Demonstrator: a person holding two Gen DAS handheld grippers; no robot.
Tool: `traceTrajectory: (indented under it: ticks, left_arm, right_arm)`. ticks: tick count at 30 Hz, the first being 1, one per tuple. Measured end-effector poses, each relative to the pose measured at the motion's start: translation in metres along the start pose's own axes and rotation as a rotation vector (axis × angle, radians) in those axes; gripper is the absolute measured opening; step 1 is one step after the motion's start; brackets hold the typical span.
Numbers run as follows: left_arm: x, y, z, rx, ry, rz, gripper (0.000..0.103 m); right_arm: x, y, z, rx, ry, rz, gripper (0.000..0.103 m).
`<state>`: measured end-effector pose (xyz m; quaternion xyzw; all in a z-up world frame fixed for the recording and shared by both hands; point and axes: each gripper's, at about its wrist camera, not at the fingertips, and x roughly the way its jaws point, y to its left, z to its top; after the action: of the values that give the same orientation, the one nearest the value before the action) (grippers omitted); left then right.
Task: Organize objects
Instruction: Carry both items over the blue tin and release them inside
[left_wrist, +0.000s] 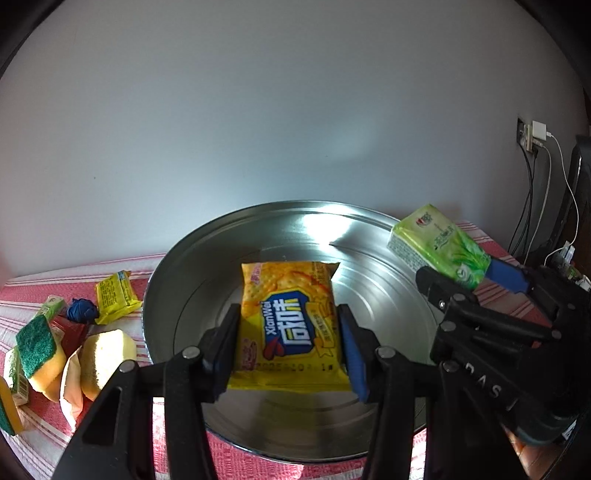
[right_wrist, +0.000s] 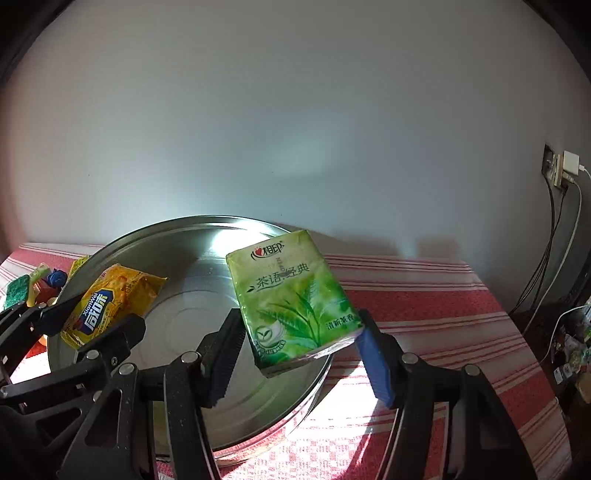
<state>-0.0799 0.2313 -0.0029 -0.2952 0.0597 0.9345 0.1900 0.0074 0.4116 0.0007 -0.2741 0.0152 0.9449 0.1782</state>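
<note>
My left gripper (left_wrist: 288, 343) is shut on a yellow cracker packet (left_wrist: 290, 321) and holds it above the inside of a wide steel basin (left_wrist: 369, 295). The same packet (right_wrist: 110, 302) shows at the left of the right wrist view, over the basin (right_wrist: 184, 321). My right gripper (right_wrist: 301, 350) is shut on a green tissue pack (right_wrist: 295, 299), held over the basin's right side. From the left wrist view that tissue pack (left_wrist: 439, 245) hangs by the basin's far right rim, gripped by the right gripper (left_wrist: 476, 280).
The basin stands on a red and white striped cloth (right_wrist: 424, 306). Left of it lie a small yellow packet (left_wrist: 114, 295), a blue ball (left_wrist: 83, 310), green-topped sponges (left_wrist: 37, 350) and a pale bun-shaped thing (left_wrist: 105, 362). Cables (right_wrist: 554, 240) hang from a wall socket at right.
</note>
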Motion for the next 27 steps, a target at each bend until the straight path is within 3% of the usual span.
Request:
traceTrajectory:
  ticks: [13, 16, 18, 21, 27]
  left_arm:
    - [-0.003, 0.002, -0.015, -0.004, 0.007, 0.064, 0.051]
    - [-0.008, 0.003, -0.014, 0.008, -0.014, 0.112, 0.062]
    - [-0.011, 0.008, -0.014, -0.012, -0.028, 0.127, 0.081]
    - [-0.019, 0.018, -0.013, -0.050, -0.064, 0.129, 0.102]
    - [-0.039, 0.026, -0.016, -0.063, -0.112, 0.133, 0.102]
  right_arm:
    - [0.010, 0.009, -0.009, -0.089, -0.020, -0.017, 0.066]
    - [0.009, 0.006, -0.009, -0.075, -0.029, -0.003, 0.070]
    - [0.007, 0.003, -0.009, -0.060, -0.037, -0.008, 0.071]
    - [0.001, -0.003, -0.006, -0.015, -0.054, 0.001, 0.071]
    - [-0.012, -0.011, -0.006, 0.066, -0.107, 0.029, 0.076]
